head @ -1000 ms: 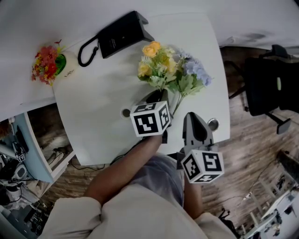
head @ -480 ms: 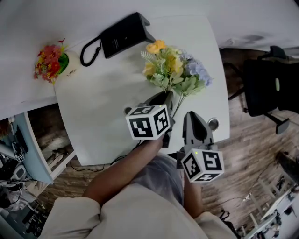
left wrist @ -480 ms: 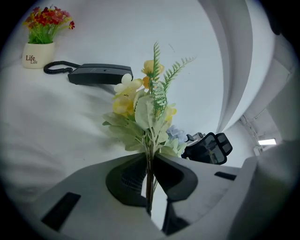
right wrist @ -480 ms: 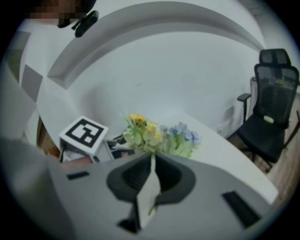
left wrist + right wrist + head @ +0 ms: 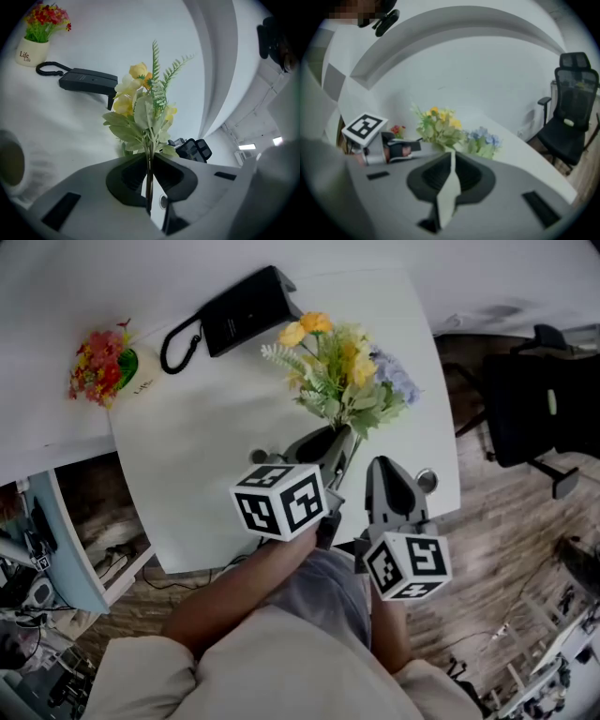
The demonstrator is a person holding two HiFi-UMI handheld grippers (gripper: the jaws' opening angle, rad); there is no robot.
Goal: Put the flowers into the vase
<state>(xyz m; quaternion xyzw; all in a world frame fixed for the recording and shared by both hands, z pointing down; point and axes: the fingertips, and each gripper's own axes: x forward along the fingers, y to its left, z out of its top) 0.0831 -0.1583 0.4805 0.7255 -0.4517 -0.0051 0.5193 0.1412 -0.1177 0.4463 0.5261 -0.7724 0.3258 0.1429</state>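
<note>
smooth matt white counter (image 5: 206, 446); matt black plastic telephone (image 5: 246, 307) near its far edge; flowers (image 5: 342, 371) look like cloth; wood-plank floor (image 5: 487, 549), dull finish.

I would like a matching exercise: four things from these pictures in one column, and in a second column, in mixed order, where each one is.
Things:
1. yellow flowers
2. blue flowers
3. red flowers
4. chair

Places:
A. on the floor
B. in a white pot
C. held by the left gripper
D. lying on the table

Pairs: 1-C, 2-D, 3-B, 4-A
</note>
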